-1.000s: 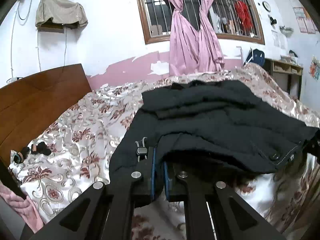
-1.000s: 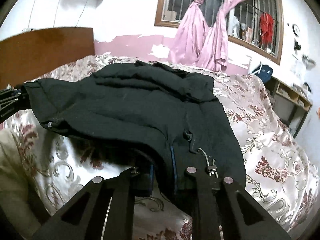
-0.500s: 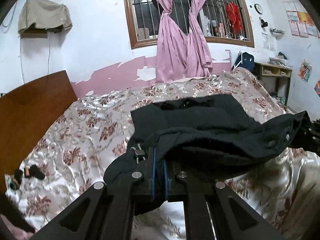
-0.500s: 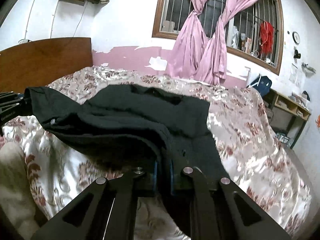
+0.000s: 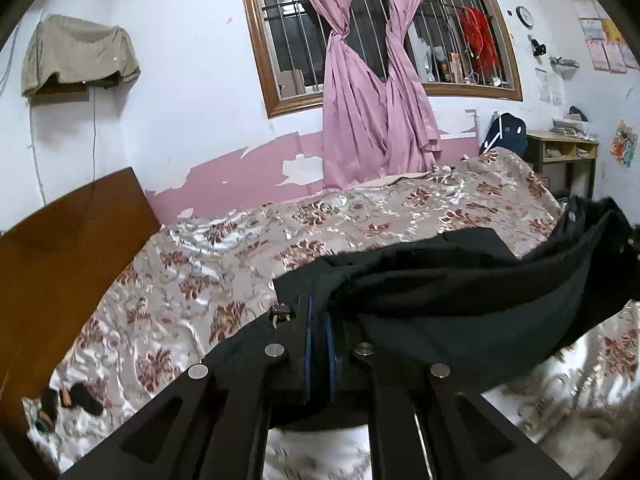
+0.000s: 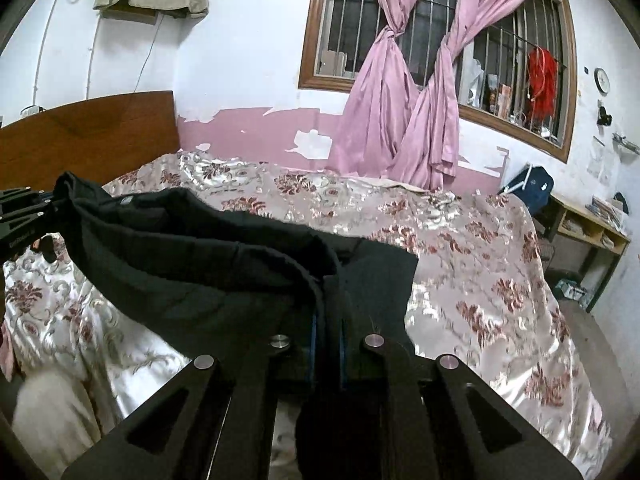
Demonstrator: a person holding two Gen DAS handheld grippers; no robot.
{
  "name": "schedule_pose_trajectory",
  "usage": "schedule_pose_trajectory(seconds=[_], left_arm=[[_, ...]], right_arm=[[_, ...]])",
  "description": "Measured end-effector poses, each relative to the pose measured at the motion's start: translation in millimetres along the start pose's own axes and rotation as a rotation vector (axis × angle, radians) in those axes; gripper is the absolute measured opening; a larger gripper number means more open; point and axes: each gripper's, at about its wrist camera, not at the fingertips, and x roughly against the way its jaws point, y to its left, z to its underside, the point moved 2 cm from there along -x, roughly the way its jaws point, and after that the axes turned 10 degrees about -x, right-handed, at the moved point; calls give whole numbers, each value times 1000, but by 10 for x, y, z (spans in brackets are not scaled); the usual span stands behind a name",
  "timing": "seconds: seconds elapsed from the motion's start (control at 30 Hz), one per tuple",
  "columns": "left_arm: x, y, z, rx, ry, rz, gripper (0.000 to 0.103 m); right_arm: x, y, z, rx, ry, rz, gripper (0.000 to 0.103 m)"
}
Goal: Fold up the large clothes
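Note:
A large black jacket (image 5: 460,292) hangs stretched between my two grippers above the bed (image 5: 240,264). My left gripper (image 5: 317,312) is shut on one corner of its hem, beside a metal zip pull (image 5: 279,313). In the right wrist view the jacket (image 6: 192,264) sags in a long band, and my right gripper (image 6: 327,320) is shut on the other corner, with cloth hanging down between its fingers. The left gripper (image 6: 24,216) shows at the far left of that view, holding the other end. The jacket's far part is lifted off the floral bedspread (image 6: 460,248).
A wooden headboard (image 5: 52,248) stands at the left. Small dark items (image 5: 68,398) lie near the bed's left edge. Pink curtains (image 5: 372,100) hang at a barred window. A wooden shelf (image 6: 592,228) and a dark bag (image 6: 528,184) stand to the right of the bed.
Both grippers have risen and pulled back with the jacket, lifting most of it off the bedspread. The right gripper's jaws have closed tighter on the hem.

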Motion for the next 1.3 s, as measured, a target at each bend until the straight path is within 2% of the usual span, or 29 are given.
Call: schedule_pose_trajectory(seconds=[0.27,0.47,0.6,0.77,1.1,1.3], left_arm=[[-899,68,-536,-38,2,-44,6],[-1642,48,-724,-42,19,-61,6],[-2165,-1,-722,-29,37,-62,6],[-2625,-54,-677,0,39,-71,6],[-3238,-18,-755,69,45,-58,5],[-3549,-14,-706,93,87,-46,6]], right_arm=[[-753,70,-613,27,-31,2,7],[-1456,115,-912,61,-40,26,7],[-1970,150,-976,90,-27,45,7],[-2495,178,-1005,112,-19,61,6],[-3200,187,-1049,131,-16,102,6],[-3543,230,-1054,149,6,121,6]])
